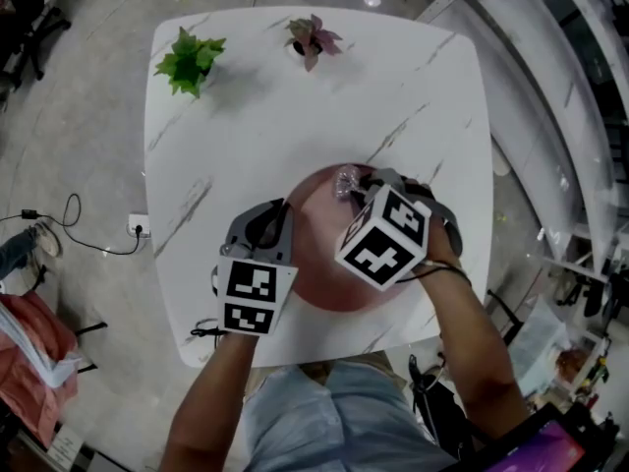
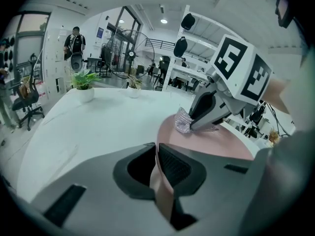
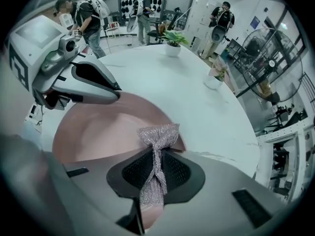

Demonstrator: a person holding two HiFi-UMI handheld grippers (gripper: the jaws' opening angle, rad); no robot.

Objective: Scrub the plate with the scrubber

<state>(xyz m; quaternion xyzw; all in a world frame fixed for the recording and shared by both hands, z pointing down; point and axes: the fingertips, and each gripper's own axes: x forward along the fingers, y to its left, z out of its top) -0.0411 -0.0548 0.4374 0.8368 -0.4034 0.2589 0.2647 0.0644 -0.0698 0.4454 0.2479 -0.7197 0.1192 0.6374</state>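
Glittering, perhaps metallic scrubber [image 3: 158, 137]; smooth pink plate [image 3: 93, 132]

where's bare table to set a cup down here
Bare: the middle of the white marble table, between the green potted plant, the pink-leaved potted plant and the round pink plate; also its far right corner. Crowded: the near edge, where the left gripper and right gripper work the plate.
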